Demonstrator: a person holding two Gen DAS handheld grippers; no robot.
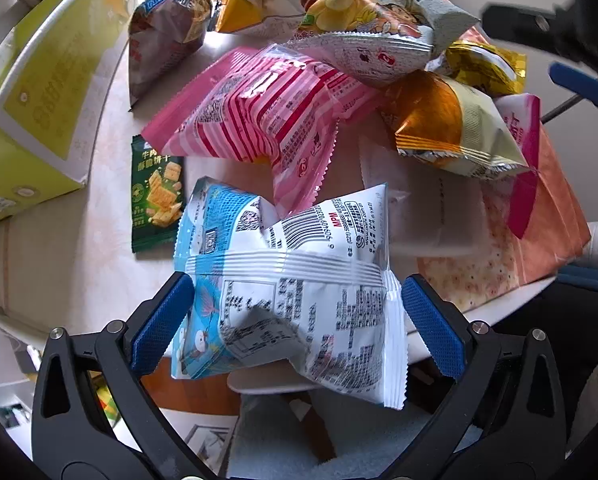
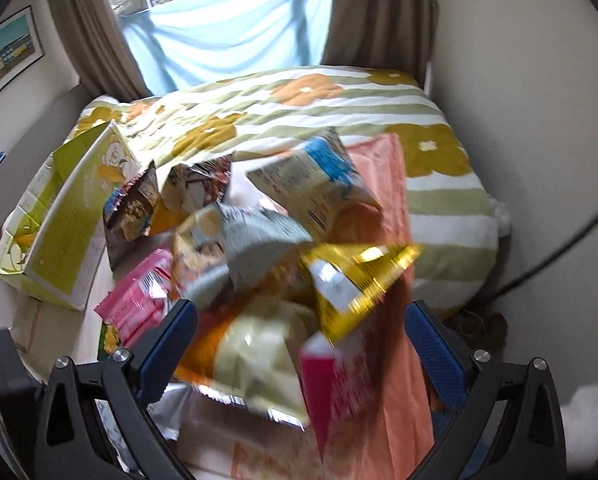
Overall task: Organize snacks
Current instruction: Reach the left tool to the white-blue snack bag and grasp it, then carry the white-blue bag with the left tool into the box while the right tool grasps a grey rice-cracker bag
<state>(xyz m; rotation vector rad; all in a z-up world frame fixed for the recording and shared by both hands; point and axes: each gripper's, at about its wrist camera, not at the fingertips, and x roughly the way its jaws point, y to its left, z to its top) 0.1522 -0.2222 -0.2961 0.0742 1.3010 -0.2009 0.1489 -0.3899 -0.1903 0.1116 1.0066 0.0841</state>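
Observation:
A puffy blue-and-white snack packet (image 1: 291,280) lies at the table's near edge, partly overhanging it. My left gripper (image 1: 297,324) is open wide around it, with a blue pad at each side edge. Behind it sit a pink striped packet (image 1: 259,120), a small green cracker packet (image 1: 157,196) and an orange-and-cream packet (image 1: 451,128). My right gripper (image 2: 301,344) is open above the blurred pile, over the orange-and-cream packet (image 2: 259,352), with nothing between its fingers. A gold packet (image 2: 359,276) lies just beyond it. The right gripper also shows blurred at the top right of the left wrist view.
A yellow-green carton (image 1: 47,92) stands open on the left of the pale table (image 1: 59,272). A salmon-coloured bag (image 1: 539,240) lies along the right side. More chip packets (image 1: 379,28) are heaped at the back. A bed with a floral quilt (image 2: 339,100) is behind the table.

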